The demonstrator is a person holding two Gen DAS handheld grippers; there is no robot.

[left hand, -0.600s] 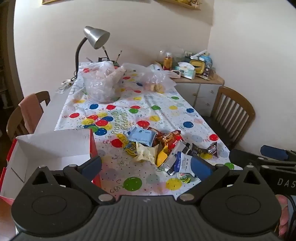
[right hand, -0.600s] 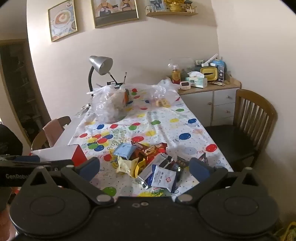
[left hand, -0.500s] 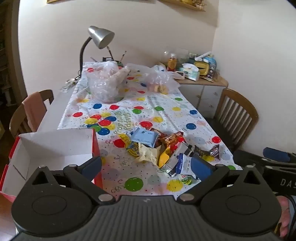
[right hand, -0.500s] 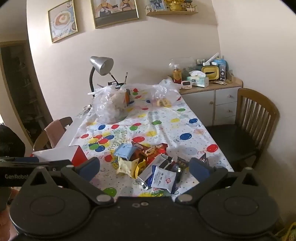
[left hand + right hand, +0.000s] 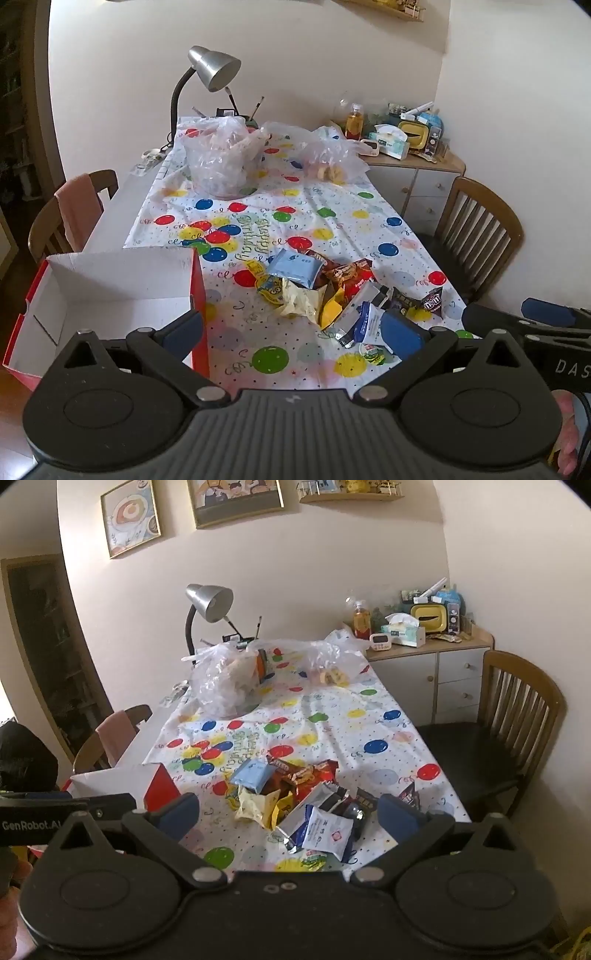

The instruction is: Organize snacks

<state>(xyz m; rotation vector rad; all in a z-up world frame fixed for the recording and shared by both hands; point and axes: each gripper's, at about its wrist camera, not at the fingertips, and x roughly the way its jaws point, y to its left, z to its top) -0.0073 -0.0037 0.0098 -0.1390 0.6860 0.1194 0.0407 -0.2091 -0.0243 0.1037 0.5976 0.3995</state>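
Observation:
A pile of snack packets lies on the near end of the balloon-print tablecloth: a light blue pack, yellow packs, red-brown packs and a white and blue pack. The pile also shows in the right wrist view. An empty red box with a white inside stands at the table's near left corner. My left gripper is open and empty, above the near table edge. My right gripper is open and empty, in front of the pile.
Two clear plastic bags of food sit at the far end by a silver desk lamp. Wooden chairs stand at the right and the left. A cluttered cabinet stands at the back right.
Both grippers have moved slightly forward and up; the table and the snack pile show a little nearer. Both stay open. No object has moved.

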